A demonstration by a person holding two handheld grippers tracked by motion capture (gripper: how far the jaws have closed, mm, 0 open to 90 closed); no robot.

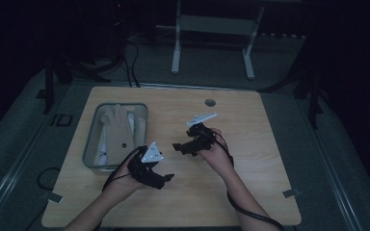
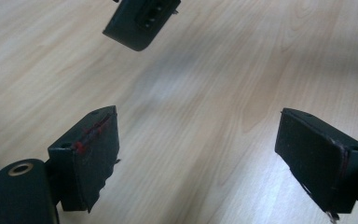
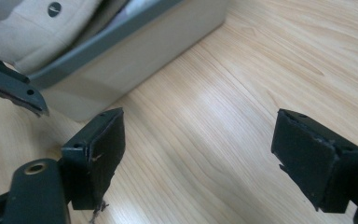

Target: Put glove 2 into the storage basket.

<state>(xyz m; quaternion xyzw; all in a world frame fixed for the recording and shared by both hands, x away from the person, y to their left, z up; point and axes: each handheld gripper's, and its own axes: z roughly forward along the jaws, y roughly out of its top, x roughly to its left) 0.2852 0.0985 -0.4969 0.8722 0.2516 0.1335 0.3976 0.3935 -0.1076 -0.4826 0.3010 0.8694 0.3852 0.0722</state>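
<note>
Scene: I work at a wooden table [image 1: 250,192] in a dim room; a grey bin [image 1: 92,144] stands at its left side, and a small round port [image 1: 210,102] sits near the far edge.
Thing in hand: a pale fabric glove [image 1: 117,130] lies in the grey bin on top of other light cloth; I also see it in the right gripper view [image 3: 32,32], draped against the bin wall [image 3: 135,56], with a small dark round tag on it.
Left gripper: my left gripper [image 1: 169,177] hovers low over the table just beside the bin's near right corner; in its own view the jaws stand wide apart with bare wood between them, gripping nothing.
Right gripper: my right gripper [image 1: 177,147] hangs over mid-table, pointed left toward the bin; its jaws are likewise spread and empty.
Relation: the two grippers are near each other, tips apart, neither touching the bin or the glove.
Step, as I judge it: the approach, before any grasp; the glove is not yet lifted out.
Next move calls for: I judge that one gripper must rise over the bin rim, descend on the glove and pinch a single layer of fabric.
Caution: the bin wall stands between jaws and cloth; I cannot tell how many items lie beneath.
</note>
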